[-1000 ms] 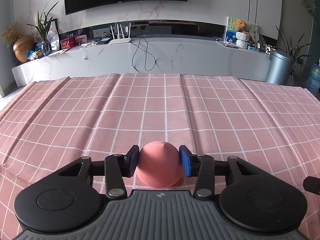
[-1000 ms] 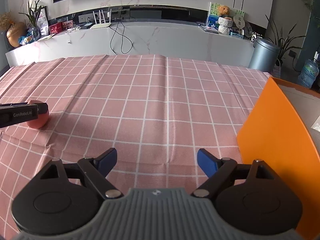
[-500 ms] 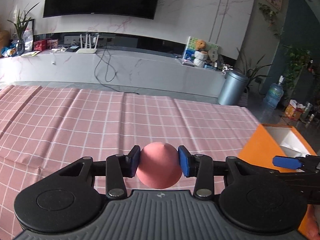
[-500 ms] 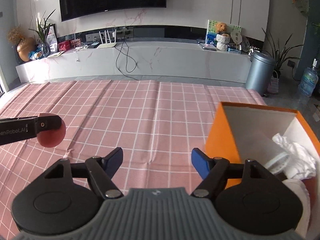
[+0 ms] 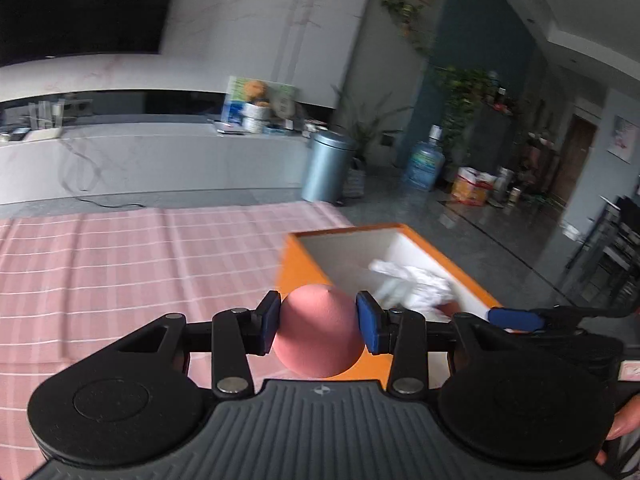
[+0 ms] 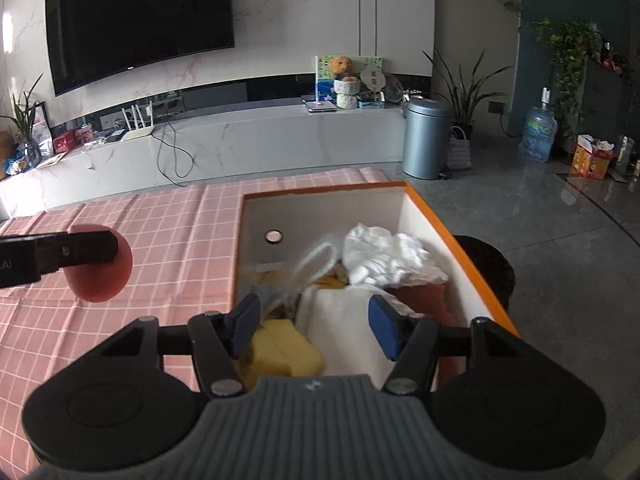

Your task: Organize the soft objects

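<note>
One smooth, round pink ball [image 5: 319, 330] sits clamped in the left gripper [image 5: 318, 322] jaws, held above the tabletop [image 6: 172, 220] left of one orange box [image 6: 440, 220], right gripper [image 6: 314, 326] jaws apart over it.

Matt pink foam ball [image 5: 319, 330]; checked cloth tablecloth [image 6: 180, 216]; smooth orange cardboard box [image 6: 440, 220].

orange box [image 6: 460, 240] open-topped, its floor crowded with soft items [image 6: 384, 256].
</note>
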Motion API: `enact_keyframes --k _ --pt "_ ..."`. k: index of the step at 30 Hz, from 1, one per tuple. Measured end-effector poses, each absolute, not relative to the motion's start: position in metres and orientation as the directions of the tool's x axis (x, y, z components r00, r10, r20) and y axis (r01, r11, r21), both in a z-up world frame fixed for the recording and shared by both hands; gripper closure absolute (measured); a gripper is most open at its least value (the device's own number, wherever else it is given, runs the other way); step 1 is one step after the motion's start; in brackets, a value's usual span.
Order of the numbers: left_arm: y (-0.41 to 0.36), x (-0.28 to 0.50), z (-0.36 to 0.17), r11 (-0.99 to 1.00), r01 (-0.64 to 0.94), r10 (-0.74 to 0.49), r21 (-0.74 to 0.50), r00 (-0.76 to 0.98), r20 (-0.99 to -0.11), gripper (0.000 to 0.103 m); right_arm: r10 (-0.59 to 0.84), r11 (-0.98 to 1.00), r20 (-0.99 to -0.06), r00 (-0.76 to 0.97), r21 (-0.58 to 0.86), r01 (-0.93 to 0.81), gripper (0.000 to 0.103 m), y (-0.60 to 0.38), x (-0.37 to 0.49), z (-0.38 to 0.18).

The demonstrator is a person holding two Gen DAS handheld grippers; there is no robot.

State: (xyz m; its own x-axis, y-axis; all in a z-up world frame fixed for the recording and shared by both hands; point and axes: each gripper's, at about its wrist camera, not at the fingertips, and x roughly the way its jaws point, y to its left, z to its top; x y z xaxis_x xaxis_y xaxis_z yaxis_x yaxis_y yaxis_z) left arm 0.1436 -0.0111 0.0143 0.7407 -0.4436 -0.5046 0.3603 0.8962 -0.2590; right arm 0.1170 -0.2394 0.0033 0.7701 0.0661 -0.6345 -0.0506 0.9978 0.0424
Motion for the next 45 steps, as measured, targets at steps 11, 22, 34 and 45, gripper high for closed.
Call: enact_keyframes --k 11,22,34,45 --pt "-0.124 0.178 -0.023 0.787 0.585 -0.541 -0.196 0.500 -0.676 0.056 0.008 0.996 -0.682 0.731 0.074 0.058 0.065 -0.301 0.111 -0.018" --pt "-0.135 0.176 -0.043 0.798 0.587 -0.469 -0.135 0.465 -0.751 0.049 -0.003 0.995 -0.685 0.729 0.074 0.073 0.068 -0.305 0.114 -0.024" --pt "-0.095 0.134 0.013 0.856 0.503 -0.480 -0.118 0.691 -0.541 0.023 -0.026 0.997 -0.596 0.802 0.047 0.067 0.046 -0.290 0.091 0.016" --pt "-0.056 0.083 0.031 0.960 0.274 -0.272 -0.056 0.865 -0.421 0.007 0.031 0.999 -0.549 0.835 0.012 -0.029 0.020 -0.234 0.049 0.032"
